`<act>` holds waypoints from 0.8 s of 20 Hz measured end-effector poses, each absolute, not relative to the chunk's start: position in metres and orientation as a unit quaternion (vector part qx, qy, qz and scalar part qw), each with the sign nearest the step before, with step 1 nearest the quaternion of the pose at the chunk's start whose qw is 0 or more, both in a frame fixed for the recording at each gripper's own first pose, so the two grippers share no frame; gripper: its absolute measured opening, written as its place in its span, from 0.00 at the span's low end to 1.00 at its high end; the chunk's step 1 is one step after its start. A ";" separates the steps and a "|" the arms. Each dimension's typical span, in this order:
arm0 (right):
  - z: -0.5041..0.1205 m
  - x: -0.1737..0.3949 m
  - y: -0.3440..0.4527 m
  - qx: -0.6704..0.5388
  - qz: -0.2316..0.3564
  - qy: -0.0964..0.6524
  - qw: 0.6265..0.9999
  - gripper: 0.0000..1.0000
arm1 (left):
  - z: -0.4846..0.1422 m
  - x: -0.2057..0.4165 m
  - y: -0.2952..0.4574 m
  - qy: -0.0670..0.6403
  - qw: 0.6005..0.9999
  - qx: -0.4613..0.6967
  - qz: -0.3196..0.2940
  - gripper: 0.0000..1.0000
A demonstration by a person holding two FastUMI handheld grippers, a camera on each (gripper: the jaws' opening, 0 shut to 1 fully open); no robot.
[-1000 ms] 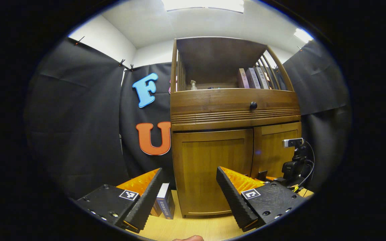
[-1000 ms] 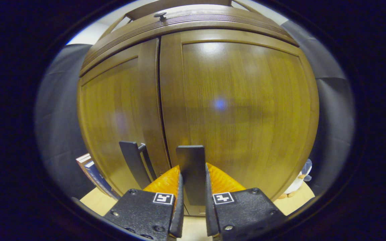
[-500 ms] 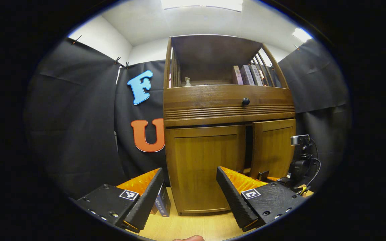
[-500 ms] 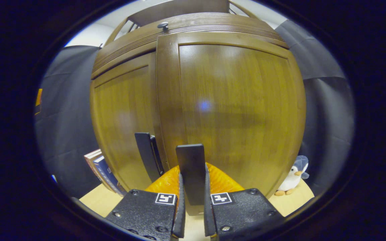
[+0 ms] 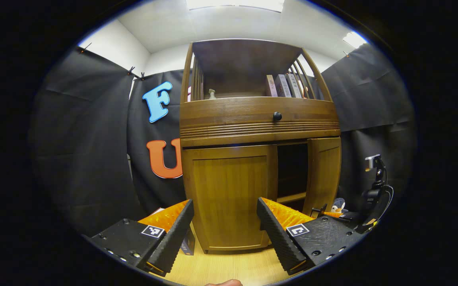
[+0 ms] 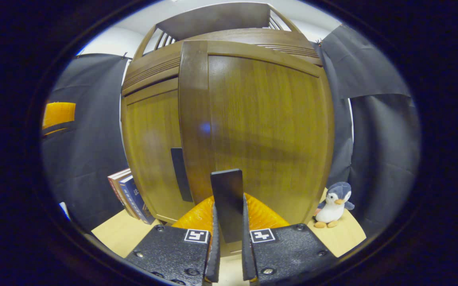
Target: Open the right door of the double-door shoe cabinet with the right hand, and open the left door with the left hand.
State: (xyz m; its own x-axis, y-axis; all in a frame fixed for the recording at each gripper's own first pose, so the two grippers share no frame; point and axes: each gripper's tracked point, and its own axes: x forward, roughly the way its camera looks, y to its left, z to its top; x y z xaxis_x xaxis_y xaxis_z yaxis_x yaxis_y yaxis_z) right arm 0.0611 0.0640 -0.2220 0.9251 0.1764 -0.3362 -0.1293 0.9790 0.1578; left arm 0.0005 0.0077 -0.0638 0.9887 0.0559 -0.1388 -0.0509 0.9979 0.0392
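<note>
With the right gripper (image 6: 229, 254) clamped on the black handle (image 6: 226, 204) of the part-swung right door (image 6: 253, 127), a slip was risked if pulled off-arc, while the spread-fingered left gripper (image 5: 225, 230) faced the shut left door (image 5: 229, 194).

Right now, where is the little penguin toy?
In the right gripper view, the penguin toy sits on the wooden floor at the lower right, beside the open right door and the black cloth.

The toy penguin (image 6: 334, 202) sits right of the shoe cabinet (image 6: 253, 131), the books (image 6: 127, 194) lean left of it, all on the worktop (image 6: 113, 234).
</note>
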 end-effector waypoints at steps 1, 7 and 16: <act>-0.221 0.056 0.060 0.068 0.077 0.177 0.979 0.25 | -0.065 0.001 0.005 0.070 0.997 0.019 0.025 0.95; -0.218 0.024 0.034 0.054 0.062 0.170 0.982 0.25 | -0.071 0.011 -0.027 0.076 0.997 0.014 -0.008 1.00; -0.214 -0.012 -0.012 0.041 0.025 0.169 0.984 0.22 | -0.085 0.026 -0.076 0.089 0.994 0.009 -0.062 0.95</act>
State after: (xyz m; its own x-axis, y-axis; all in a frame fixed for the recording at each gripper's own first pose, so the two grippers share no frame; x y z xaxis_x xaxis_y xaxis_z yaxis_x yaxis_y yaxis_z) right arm -0.0115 -0.0116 -0.2139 0.9413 0.0631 -0.3316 -0.0353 0.9954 0.0890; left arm 0.0263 -0.0760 -0.0851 0.9765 -0.1208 -0.1785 0.1239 0.9923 0.0063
